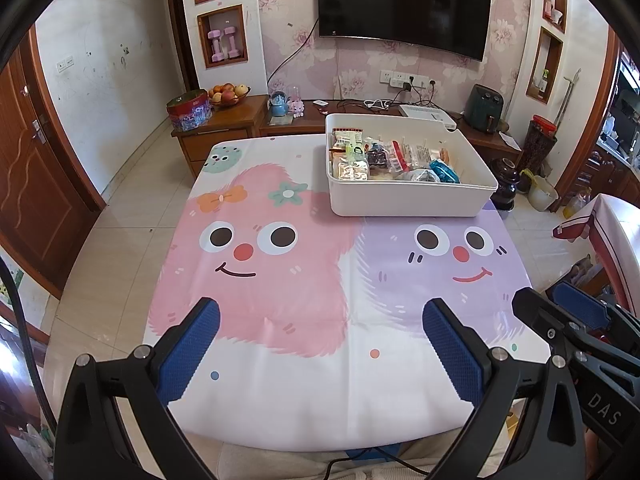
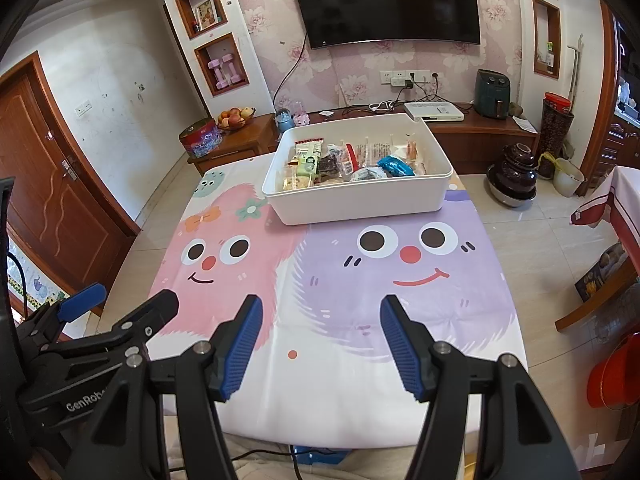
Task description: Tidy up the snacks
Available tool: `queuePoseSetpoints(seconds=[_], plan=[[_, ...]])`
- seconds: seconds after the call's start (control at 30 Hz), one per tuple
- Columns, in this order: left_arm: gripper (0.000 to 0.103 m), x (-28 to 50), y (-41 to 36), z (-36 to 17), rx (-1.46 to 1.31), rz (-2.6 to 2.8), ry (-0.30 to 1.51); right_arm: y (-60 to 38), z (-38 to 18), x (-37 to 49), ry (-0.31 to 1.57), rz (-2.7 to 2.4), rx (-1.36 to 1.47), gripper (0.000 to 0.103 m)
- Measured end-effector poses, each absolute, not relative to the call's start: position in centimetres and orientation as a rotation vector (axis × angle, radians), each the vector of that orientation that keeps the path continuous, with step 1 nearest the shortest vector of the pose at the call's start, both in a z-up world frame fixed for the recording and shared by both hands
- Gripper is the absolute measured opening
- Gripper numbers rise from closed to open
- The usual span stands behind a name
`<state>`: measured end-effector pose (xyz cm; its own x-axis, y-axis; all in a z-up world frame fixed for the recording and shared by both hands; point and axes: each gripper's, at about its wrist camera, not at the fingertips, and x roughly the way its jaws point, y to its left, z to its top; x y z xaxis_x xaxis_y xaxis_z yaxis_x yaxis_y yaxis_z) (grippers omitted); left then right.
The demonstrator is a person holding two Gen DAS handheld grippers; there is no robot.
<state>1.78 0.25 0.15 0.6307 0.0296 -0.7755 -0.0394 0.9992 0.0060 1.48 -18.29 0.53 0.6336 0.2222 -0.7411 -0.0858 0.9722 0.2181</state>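
Observation:
A white plastic bin (image 1: 408, 200) stands at the far right part of the table; it also shows in the right wrist view (image 2: 360, 204). Several wrapped snacks (image 1: 384, 160) lie inside it, among them a blue packet (image 2: 394, 166). My left gripper (image 1: 320, 320) is open and empty above the table's near edge. My right gripper (image 2: 320, 320) is open and empty beside it, and its side shows in the left wrist view (image 1: 560, 312). The left gripper's side shows in the right wrist view (image 2: 120, 304).
The table wears a cloth (image 1: 280, 280) with pink and purple cartoon faces. Behind it stand a low wooden TV cabinet (image 1: 224, 128) with a fruit bowl (image 1: 228, 94), a tin and an air fryer (image 1: 484, 108). A dark jar (image 2: 512, 176) sits on the floor at right.

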Motion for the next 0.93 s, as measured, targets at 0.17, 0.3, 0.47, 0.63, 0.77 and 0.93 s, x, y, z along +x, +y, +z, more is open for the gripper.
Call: queuePoseSetpoints(seconds=[0.17, 0.3, 0.47, 0.63, 0.77, 0.93], plan=[[0.101, 1.4, 0.44, -0.17, -0.012, 0.04, 0.891, -17.86, 0.52, 1.51, 0.867, 0.18, 0.168, 0.062], [0.101, 1.35, 0.43, -0.17, -0.013, 0.04, 0.892, -17.44, 0.23, 1.26, 0.863, 0.186, 0.165, 0.062], [0.101, 1.25, 0.42, -0.19, -0.013, 0.04, 0.892, -17.47, 0.31, 1.34, 0.864, 0.185, 0.166, 0.062], [0.101, 1.31, 0.45, -0.17, -0.013, 0.04, 0.894, -17.45, 0.31, 1.34, 0.865, 0.185, 0.166, 0.062], [0.101, 1.48, 0.44, -0.01, -0.012, 0.04, 0.894, -17.41, 0.28, 1.31, 0.865, 0.185, 0.166, 0.062], [0.101, 1.09, 0.57, -0.28, -0.014, 0.04, 0.898, -17.46, 0.35, 1.36, 0.866, 0.186, 0.167, 0.062]])
